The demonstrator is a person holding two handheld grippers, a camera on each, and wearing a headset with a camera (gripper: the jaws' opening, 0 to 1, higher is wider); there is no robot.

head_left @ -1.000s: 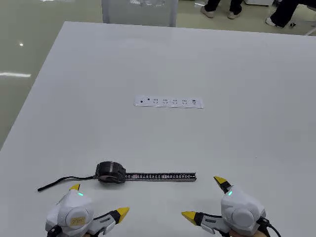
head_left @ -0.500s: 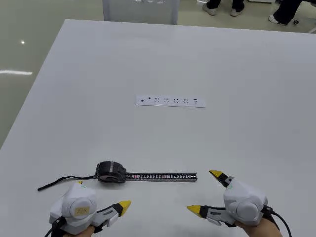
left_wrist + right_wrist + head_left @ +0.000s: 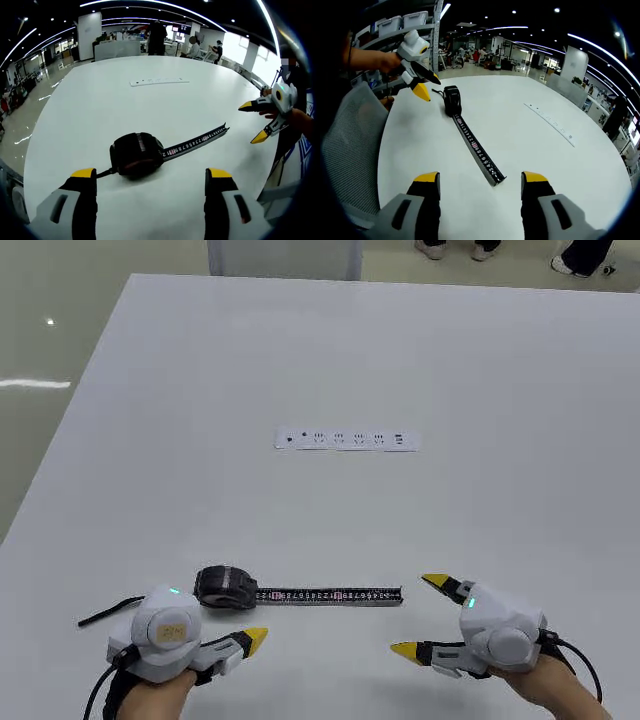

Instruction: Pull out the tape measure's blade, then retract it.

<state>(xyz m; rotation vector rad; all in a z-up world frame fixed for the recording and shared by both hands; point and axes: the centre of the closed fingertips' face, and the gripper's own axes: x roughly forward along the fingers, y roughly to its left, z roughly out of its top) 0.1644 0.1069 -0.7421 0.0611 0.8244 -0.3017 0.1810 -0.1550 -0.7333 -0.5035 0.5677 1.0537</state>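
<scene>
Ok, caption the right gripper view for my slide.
Open right gripper facing the tip of the extended blade; tape measure case and open left gripper beyond, on a table.

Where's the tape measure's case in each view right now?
Head view: tape measure case lower left, blade running right.
Left gripper view: case just left of centre, lower half.
Right gripper view: case upper left of centre.
Shared landmark: the white power strip.

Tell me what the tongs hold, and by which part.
Nothing: left tongs and right tongs stand open, clear of the tape measure on the table.
</scene>
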